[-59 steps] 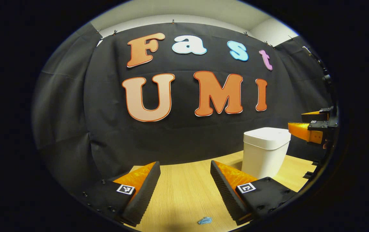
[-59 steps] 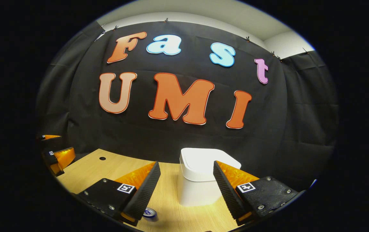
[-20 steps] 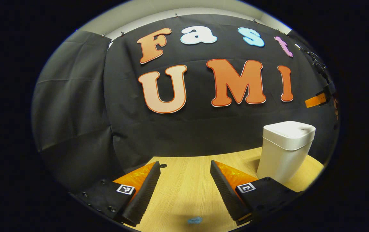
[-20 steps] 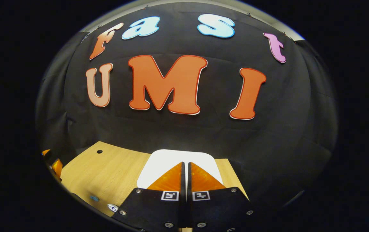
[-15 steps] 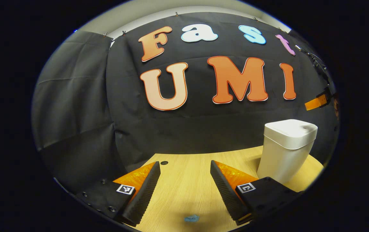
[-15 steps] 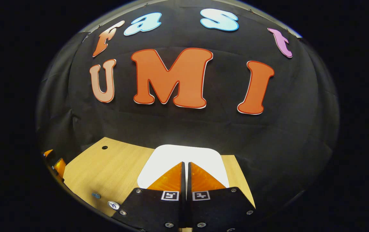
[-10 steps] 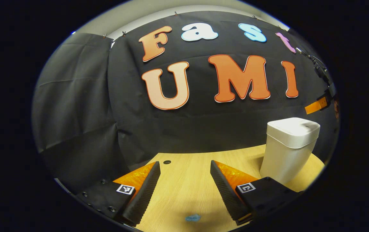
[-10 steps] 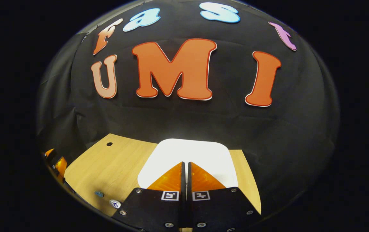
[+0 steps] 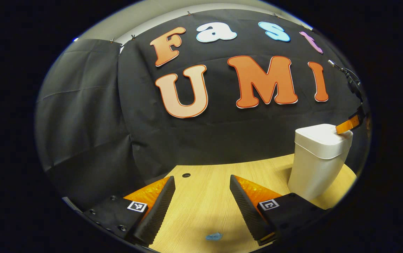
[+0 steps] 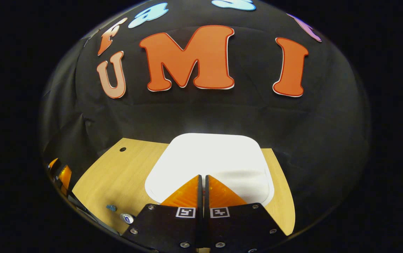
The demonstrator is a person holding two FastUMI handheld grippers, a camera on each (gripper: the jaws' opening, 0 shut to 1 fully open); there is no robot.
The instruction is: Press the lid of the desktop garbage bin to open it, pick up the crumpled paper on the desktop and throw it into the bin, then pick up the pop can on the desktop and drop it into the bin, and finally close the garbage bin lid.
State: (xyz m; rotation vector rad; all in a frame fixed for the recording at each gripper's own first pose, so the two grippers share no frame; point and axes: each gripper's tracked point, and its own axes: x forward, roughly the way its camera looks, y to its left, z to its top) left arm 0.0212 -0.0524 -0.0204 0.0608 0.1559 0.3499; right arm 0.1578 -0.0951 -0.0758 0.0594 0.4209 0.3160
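In the left gripper view, the left gripper (image 9: 201,191) is above the wooden desk (image 9: 205,196) with its jaws wide apart and nothing between them. A small blue crumpled paper (image 9: 213,236) lies on the desk just below the gap of the jaws, near the lower edge of this view, and it touches neither finger. A small round hole (image 9: 186,175) is in the desk near the far edge. To the right stands the white garbage bin (image 9: 314,168), upright on the desk, with its lid (image 9: 322,135) down. The tip of the right gripper (image 9: 344,127) rests on the right edge of this lid. In the right gripper view, at the far left edge, a part of the left gripper (image 10: 62,175) shows beside the desk (image 10: 117,182). On the desk, low at the left, lie the crumpled paper (image 10: 111,207) and just to the right of it the pop can (image 10: 128,218), of which the top is seen; the two are near each other but apart. The right gripper (image 10: 202,182) has its jaws closed together, holding nothing, and the tips are on the white lid (image 10: 215,158) of the bin, near its front edge.
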